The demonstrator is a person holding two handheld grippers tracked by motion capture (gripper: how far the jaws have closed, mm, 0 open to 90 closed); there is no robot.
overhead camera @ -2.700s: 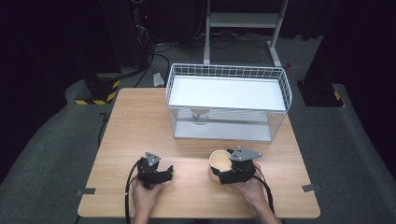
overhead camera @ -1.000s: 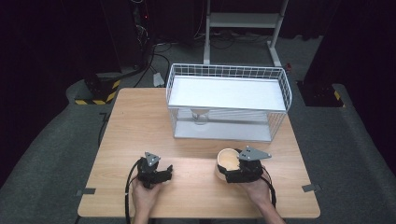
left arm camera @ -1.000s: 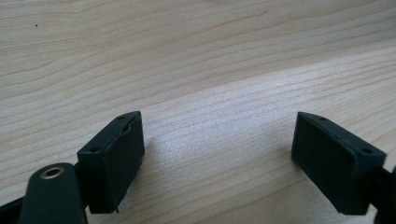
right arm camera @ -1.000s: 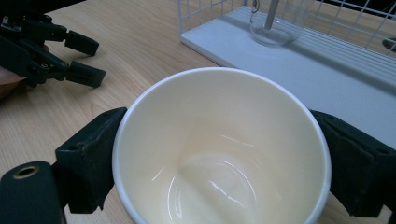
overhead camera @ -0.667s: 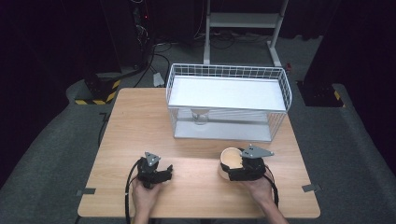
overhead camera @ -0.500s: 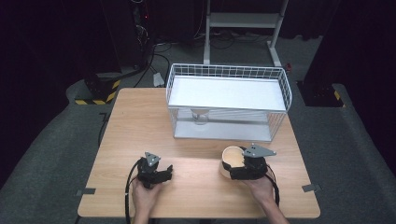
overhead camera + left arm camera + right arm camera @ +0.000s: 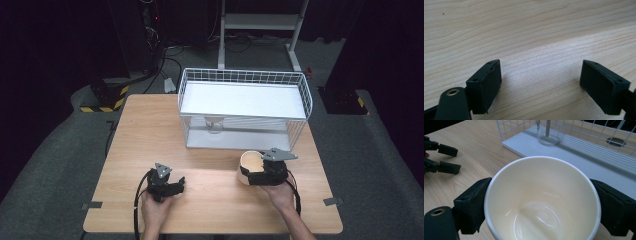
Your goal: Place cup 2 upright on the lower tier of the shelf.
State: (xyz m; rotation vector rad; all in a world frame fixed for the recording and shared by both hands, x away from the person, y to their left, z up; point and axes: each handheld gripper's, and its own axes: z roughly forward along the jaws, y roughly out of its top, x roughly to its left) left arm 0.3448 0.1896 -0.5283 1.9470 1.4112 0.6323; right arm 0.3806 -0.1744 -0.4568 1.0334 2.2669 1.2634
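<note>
The right gripper [image 7: 255,176] has its two black jaws clamped on the outer wall of a cream cup [image 7: 250,165], one pad on each side; the right gripper view confirms the grip, with the cup [image 7: 541,200] open-mouthed and empty between the pads. Compared with the high view of a few seconds ago, this gripper and cup have shifted toward the right end of the wire rack [image 7: 300,107] and a little nearer its front edge; the cup now sits just in front of the rack's grey base, near its right front corner, and whether it rests on the table [image 7: 150,130] or is lifted clear of it cannot be told. In my judgement the cup is in mid-carry toward the rack, with placing not yet done; the white upper shelf [image 7: 242,99] is bare, while a clear glass [image 7: 214,124] stands beneath it on the base, well to the left of the cup. The left gripper [image 7: 172,186] is unchanged over the same interval; it lies in front of the rack's left corner, well apart from it, jaws wide and empty over bare wood, as the left gripper view shows; it plays no part at present.
</note>
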